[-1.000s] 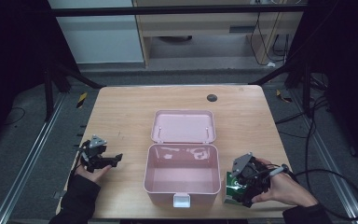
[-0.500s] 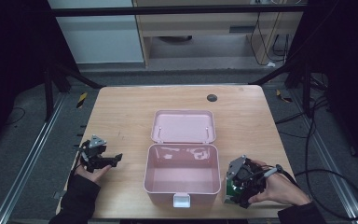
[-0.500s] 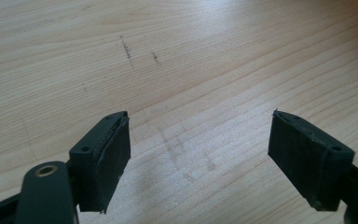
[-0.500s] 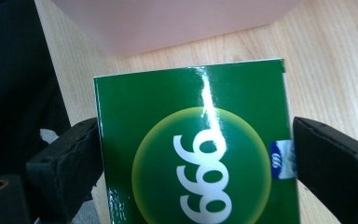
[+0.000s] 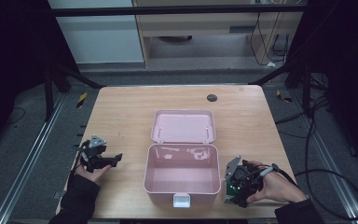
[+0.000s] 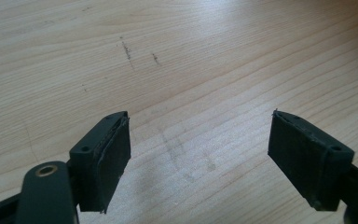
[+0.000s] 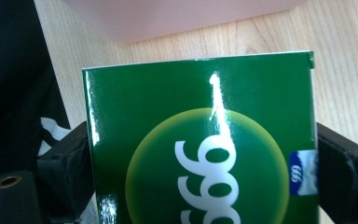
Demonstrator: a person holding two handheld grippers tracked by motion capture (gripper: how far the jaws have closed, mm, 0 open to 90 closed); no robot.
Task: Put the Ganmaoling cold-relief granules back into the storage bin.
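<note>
My right gripper [image 7: 205,154] clamps a green box [image 7: 200,140] beside the open pink case [image 5: 181,175] on the wooden table [image 5: 121,112]. My left gripper [image 6: 198,158] hangs spread over bare, scuffed wood; grey floor [image 5: 28,135] surrounds us.

The left claw [image 6: 198,158] hangs over the scuffed wooden table [image 6: 191,60], its jaws spread wide apart.

At the centre of the frame you have the open box [image 5: 181,175] on the counter [image 5: 121,112]; left tool [image 5: 103,158] at its left, right tool [image 5: 233,186] at lower right.
</note>
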